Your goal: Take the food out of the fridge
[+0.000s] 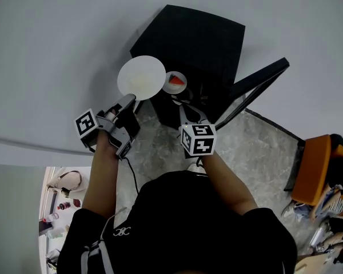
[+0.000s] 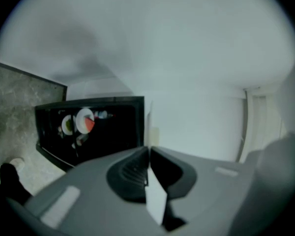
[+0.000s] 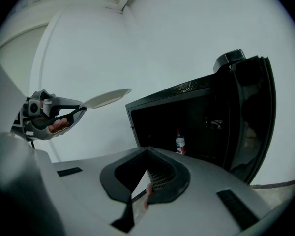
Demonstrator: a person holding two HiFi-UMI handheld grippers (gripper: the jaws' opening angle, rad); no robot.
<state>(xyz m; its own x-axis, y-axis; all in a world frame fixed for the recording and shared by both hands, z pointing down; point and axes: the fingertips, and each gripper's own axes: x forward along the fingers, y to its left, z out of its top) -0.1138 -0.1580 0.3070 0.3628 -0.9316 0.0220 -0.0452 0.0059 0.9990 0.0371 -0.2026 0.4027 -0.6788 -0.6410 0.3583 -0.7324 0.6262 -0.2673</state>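
White plate (image 1: 141, 77) sits outside the fridge (image 1: 188, 44), rim pinched in our left gripper (image 1: 130, 100). The right gripper (image 1: 179, 103) clamps the small plate (image 1: 171, 89) of red food (image 1: 176, 80). With edge-only grips, we reckon any tilt could slide food off.

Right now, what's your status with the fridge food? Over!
Left gripper shut on big white plate, outside the fridge. Right gripper shut on small plate with red food, by the fridge opening. Bottle inside. Nothing in the way.
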